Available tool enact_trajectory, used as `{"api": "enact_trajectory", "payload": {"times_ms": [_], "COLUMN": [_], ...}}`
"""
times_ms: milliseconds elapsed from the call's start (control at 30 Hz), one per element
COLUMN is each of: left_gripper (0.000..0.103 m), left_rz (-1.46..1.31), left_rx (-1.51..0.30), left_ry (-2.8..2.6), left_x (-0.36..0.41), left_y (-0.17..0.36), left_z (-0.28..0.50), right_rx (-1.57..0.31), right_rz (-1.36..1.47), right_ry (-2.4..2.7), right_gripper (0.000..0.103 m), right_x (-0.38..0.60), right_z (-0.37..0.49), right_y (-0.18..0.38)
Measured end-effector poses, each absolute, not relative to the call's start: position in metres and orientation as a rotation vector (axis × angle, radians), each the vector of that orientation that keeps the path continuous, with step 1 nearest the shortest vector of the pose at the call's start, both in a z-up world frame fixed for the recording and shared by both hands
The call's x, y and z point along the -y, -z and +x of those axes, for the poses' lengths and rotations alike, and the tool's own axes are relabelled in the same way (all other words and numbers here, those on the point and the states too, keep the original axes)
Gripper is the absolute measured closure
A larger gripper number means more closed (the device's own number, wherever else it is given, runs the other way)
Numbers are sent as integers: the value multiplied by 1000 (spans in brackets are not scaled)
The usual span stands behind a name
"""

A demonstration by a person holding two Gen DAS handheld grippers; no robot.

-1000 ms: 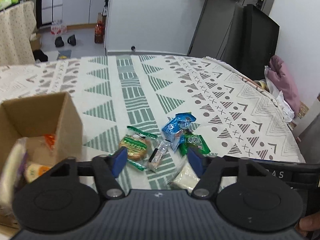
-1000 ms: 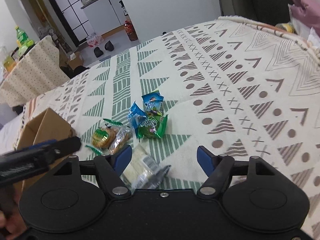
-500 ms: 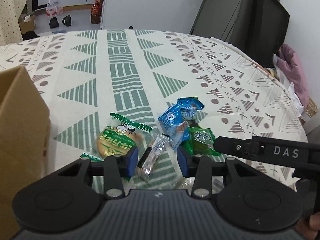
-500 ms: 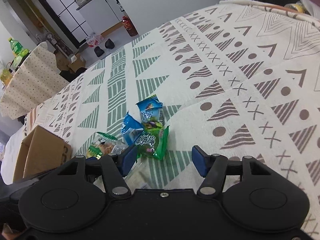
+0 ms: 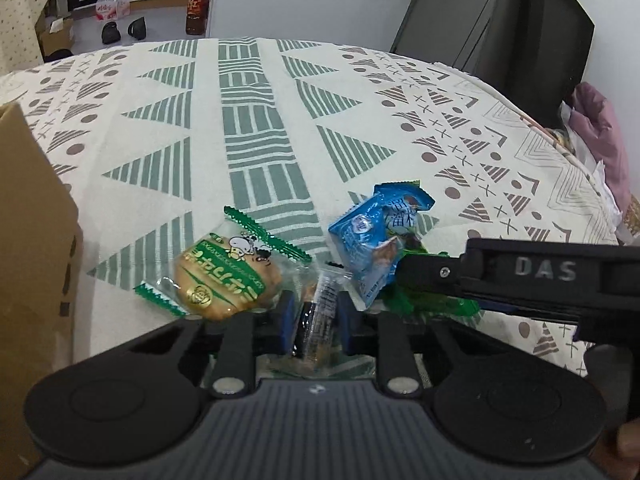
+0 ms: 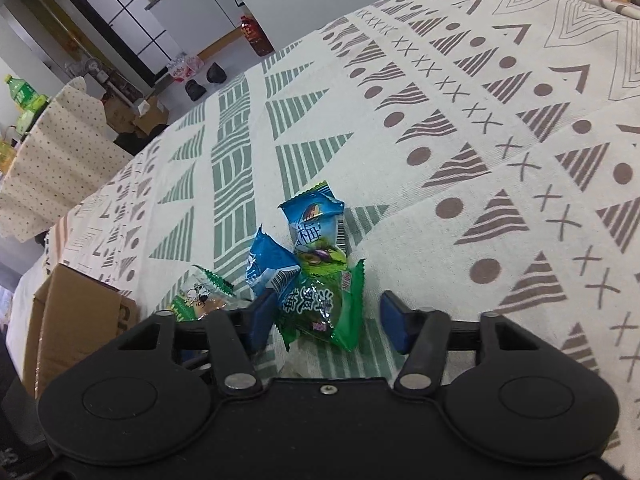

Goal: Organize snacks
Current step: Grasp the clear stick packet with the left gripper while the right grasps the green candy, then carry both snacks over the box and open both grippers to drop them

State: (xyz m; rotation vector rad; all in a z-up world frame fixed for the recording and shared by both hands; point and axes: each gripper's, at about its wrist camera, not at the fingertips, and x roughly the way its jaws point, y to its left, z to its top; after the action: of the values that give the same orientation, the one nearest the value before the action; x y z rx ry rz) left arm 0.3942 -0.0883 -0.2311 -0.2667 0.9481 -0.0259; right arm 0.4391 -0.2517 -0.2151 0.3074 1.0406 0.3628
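Left gripper [image 5: 314, 316] has narrowed around the clear-wrapped bar [image 5: 320, 312] since a second ago; right gripper [image 6: 328, 320], wide, straddles the green packet [image 6: 316, 308]. Box [image 5: 32, 272] waits at nine o'clock, so lifting comes next.

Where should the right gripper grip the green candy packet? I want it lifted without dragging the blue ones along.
Across the puffed middle of the green candy packet, coming from the near side, where the open right gripper already straddles it. The blue packets overlap its far-left corner.
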Motion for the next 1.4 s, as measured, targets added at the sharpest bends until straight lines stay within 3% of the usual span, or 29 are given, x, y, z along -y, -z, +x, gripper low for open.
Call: {"api": "enact_trajectory", "payload": {"times_ms": [200, 1400], "left_gripper": [87, 87], "left_rz": [-274, -247], "left_rx": [-938, -705], "left_ry": [34, -3], "left_x": [87, 83], "left_y": [230, 102], "left_z": [390, 285], "right_rx": [-1021, -810], "right_rz": [248, 210], "right_ry": [-366, -278], "right_gripper": [67, 68], "right_x": [244, 264], "right_z": [429, 305], "right_y": [203, 99]}}
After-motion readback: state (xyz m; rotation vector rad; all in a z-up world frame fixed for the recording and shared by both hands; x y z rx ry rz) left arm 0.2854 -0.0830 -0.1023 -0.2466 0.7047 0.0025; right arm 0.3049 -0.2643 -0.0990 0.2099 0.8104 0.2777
